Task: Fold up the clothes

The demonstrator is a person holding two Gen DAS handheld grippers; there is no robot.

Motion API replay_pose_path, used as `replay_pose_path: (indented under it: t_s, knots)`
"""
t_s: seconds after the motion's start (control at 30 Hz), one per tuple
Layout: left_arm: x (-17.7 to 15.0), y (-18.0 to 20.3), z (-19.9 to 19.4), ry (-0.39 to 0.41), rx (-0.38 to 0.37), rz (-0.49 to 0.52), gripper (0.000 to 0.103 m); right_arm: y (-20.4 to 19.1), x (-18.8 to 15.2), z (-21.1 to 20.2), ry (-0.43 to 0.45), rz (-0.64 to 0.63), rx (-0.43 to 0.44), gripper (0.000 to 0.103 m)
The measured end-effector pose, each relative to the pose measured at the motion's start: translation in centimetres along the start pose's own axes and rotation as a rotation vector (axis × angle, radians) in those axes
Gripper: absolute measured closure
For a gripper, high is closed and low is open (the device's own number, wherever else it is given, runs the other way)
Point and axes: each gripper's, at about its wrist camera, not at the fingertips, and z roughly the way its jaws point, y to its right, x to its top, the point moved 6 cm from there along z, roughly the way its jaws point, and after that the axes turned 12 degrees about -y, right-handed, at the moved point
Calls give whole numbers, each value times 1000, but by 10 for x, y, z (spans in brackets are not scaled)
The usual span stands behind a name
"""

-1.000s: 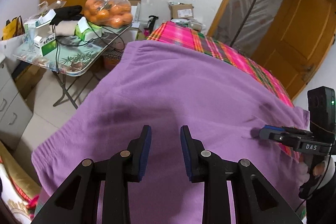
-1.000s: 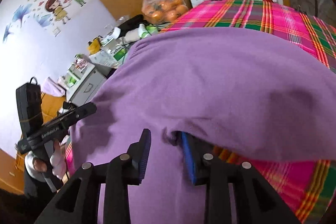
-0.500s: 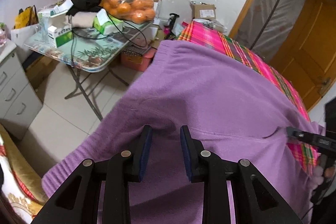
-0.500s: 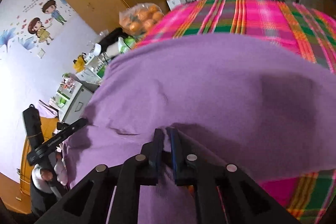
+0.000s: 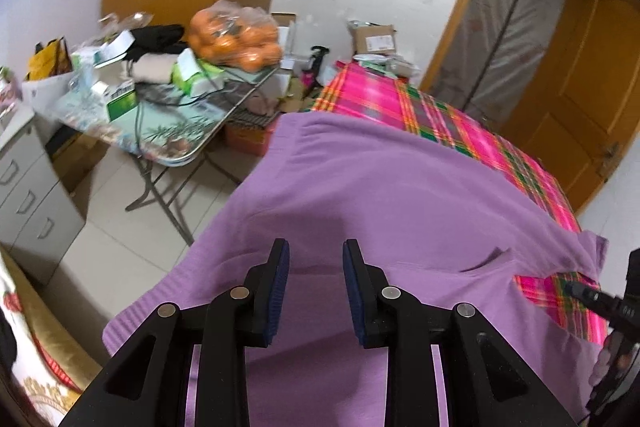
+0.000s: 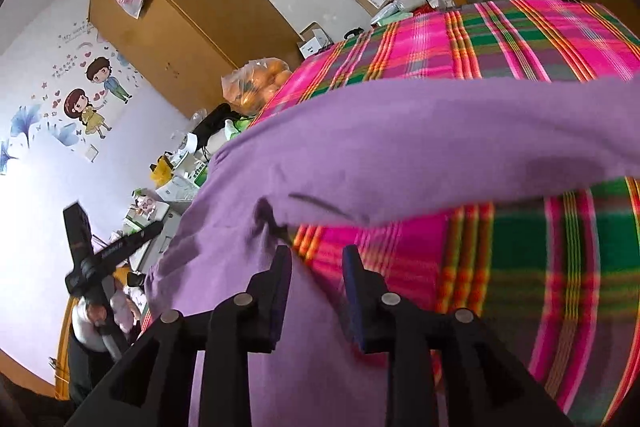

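Left gripper (image 5: 313, 267), at lower centre of its view, stands parted above the purple garment (image 5: 380, 195), pads clear of cloth. Right gripper (image 6: 316, 269) is opening, nothing pinched between its pads. The garment covers the plaid bedspread (image 6: 540, 267) from left to centre, its folded edge crossing mid-frame.

light: bright, even indoor | glare: white wall (image 6: 36, 187) blown out | blur: plaid cloth (image 6: 560, 267) smeared | edges: fisheye bend, dark corners

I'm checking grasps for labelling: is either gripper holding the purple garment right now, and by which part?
Neither holds it. The left gripper stands open above the purple garment; the right gripper is opening, with no cloth pinched between its pads.
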Motion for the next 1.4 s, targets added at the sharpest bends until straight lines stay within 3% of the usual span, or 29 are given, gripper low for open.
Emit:
replay_pose_path:
  t_s: [0.23,0.33,0.47,0.77,0.87,1.1,1.33,1.4]
  knots:
    - [8,-10,18,-29,6,-46,74,-16,7,-10,20,-73,-8,76]
    - [-8,-25,25,-57,28,-80,74,-42,23,-5,18,-183,-18,76]
    - [-31,-44,9,-21,58,-115,74,-86,49,11,7,-345,-17,76]
    - [-56,-85,-37,90,154,-196,74,-180,117,123,-137,-688,-67,76]
    - [-61,-92,-39,91,133,-216,74,-198,138,166,-178,-784,-99,72]
    - [-67,-79,-25,61,90,-169,74,-201,179,257,-271,-859,-171,71]
    - [-67,-85,-12,37,84,-167,74,-202,194,309,-374,-890,-163,68]
    - [-66,-85,-11,40,87,-159,74,-204,191,317,-415,-908,-149,86]
